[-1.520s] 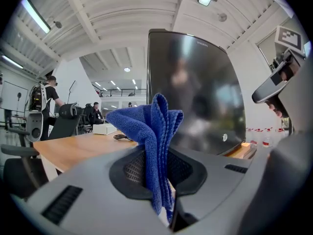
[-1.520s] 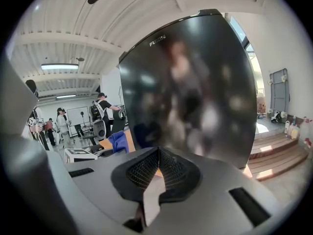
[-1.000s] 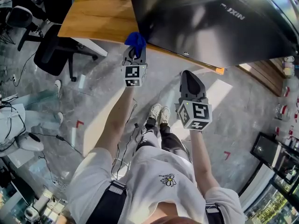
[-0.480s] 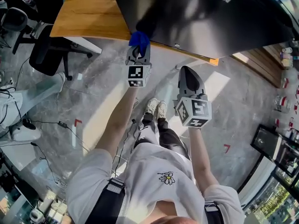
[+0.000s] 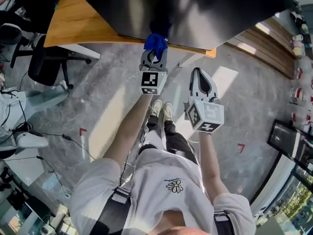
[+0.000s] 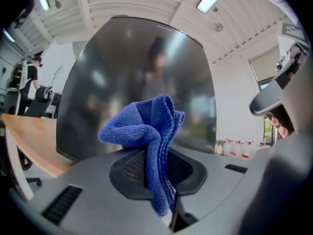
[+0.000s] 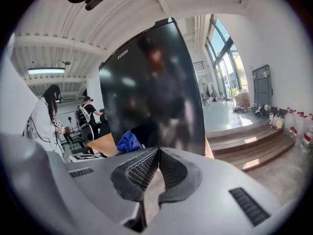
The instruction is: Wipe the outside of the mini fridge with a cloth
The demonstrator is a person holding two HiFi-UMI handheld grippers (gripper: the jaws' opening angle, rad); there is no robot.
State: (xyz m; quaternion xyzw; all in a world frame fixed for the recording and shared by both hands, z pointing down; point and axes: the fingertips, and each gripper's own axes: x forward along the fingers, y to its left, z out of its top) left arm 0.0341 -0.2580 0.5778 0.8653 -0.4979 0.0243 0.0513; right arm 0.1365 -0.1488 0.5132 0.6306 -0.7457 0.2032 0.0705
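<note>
— Pads (image 6: pixel 128 166) first: what do they hold on the left gripper (image 5: pixel 155 53)?
— A blue cloth (image 6: pixel 146 126). Both pads are clamped on its lower folds, and the rest bunches up out of the jaws toward 12 o'clock.
— And the other pair?
— The right gripper (image 7: pixel 157 155) has its ribbed pads (image 7: pixel 139 173) pressed together at the tips, with nothing between them.
— Where is the cloth in relation to the mini fridge (image 5: pixel 195 9)?
— In the head view it sits at the lower edge of the fridge's front, at 12 o'clock from the left gripper. I cannot tell whether it touches the glossy black door or hangs just short of it. The left gripper view shows the door filling the background right behind the cloth.
— How do the two grippers lie to each other?
— The right one is at 4 o'clock from the left, near it but apart, and both point the same way. The left one's marker cube (image 5: pixel 152 82) faces the head camera.
— And around them?
— The fridge stands on a wooden table (image 5: pixel 73 21), which runs off toward 10 o'clock. The table's near corner is at 1 o'clock from the right gripper's tips. A black office chair (image 5: pixel 46 65) stands at 9 o'clock on the grey floor (image 5: pixel 112 106). The person's shoes (image 5: pixel 161 110) are at 6 o'clock from the left gripper, and wooden steps (image 5: pixel 259 38) lie at 2 o'clock.
</note>
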